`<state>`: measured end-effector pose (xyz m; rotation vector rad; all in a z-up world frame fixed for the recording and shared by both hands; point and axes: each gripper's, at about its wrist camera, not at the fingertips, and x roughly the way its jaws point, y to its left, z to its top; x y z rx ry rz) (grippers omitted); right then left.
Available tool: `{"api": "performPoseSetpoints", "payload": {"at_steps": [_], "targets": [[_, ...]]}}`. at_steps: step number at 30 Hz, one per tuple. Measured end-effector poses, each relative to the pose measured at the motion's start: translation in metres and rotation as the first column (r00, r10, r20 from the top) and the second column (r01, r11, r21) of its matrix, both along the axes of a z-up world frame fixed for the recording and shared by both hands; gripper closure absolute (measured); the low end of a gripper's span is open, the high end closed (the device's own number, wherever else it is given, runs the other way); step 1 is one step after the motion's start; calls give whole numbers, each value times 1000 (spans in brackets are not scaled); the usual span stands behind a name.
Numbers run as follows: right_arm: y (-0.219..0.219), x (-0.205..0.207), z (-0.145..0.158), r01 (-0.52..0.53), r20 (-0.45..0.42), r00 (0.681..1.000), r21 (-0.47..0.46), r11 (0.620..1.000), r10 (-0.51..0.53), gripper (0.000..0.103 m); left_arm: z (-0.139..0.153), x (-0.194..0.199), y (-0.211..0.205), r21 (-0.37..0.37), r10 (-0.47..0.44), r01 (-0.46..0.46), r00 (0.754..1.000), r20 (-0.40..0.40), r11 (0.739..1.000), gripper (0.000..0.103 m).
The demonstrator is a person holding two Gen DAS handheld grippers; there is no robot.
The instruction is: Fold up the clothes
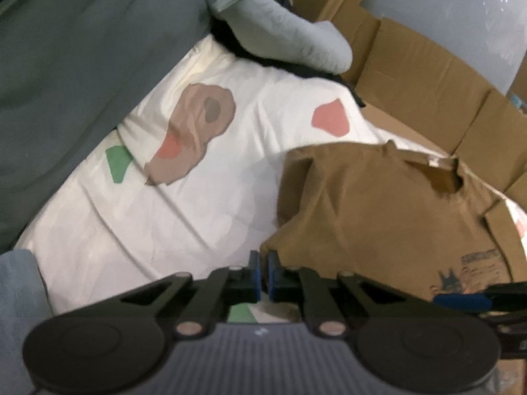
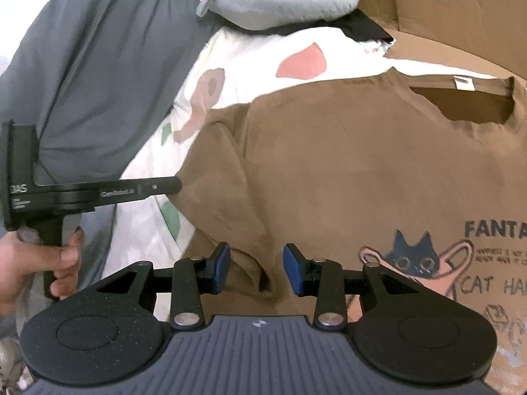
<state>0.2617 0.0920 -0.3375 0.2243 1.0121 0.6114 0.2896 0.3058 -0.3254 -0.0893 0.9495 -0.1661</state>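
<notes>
A brown T-shirt (image 1: 378, 204) with a cat print (image 2: 411, 256) lies front up on the bed, neck hole toward the cardboard. My left gripper (image 1: 263, 275) has its blue pads nearly together, pinching the edge of the shirt's left sleeve. The right wrist view shows the same gripper (image 2: 178, 184) from the side, with its tip at the sleeve's edge. My right gripper (image 2: 257, 268) stands open low over the shirt (image 2: 346, 164). A raised fold of fabric sits between its blue pads (image 2: 293, 270), which do not press on it.
A white sheet (image 1: 197, 214) with coloured patches covers the bed. A grey blanket (image 1: 66, 65) lies along the left, with a grey neck pillow (image 1: 280, 33) and a black garment (image 2: 362, 23) at the back. Cardboard box walls (image 1: 428, 75) border the right. A person's hand (image 2: 62, 260) holds the left gripper's handle.
</notes>
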Motion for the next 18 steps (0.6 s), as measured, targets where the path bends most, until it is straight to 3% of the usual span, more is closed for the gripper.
{"api": "performPoseSetpoints", "payload": {"at_steps": [13, 18], "targets": [[36, 12, 19, -52, 59, 997, 87, 995, 47, 52, 53, 11, -29, -232, -93, 81, 995, -39, 969, 99], [43, 20, 28, -45, 113, 993, 106, 993, 33, 37, 52, 18, -36, -299, -89, 66, 994, -64, 952, 99]]}}
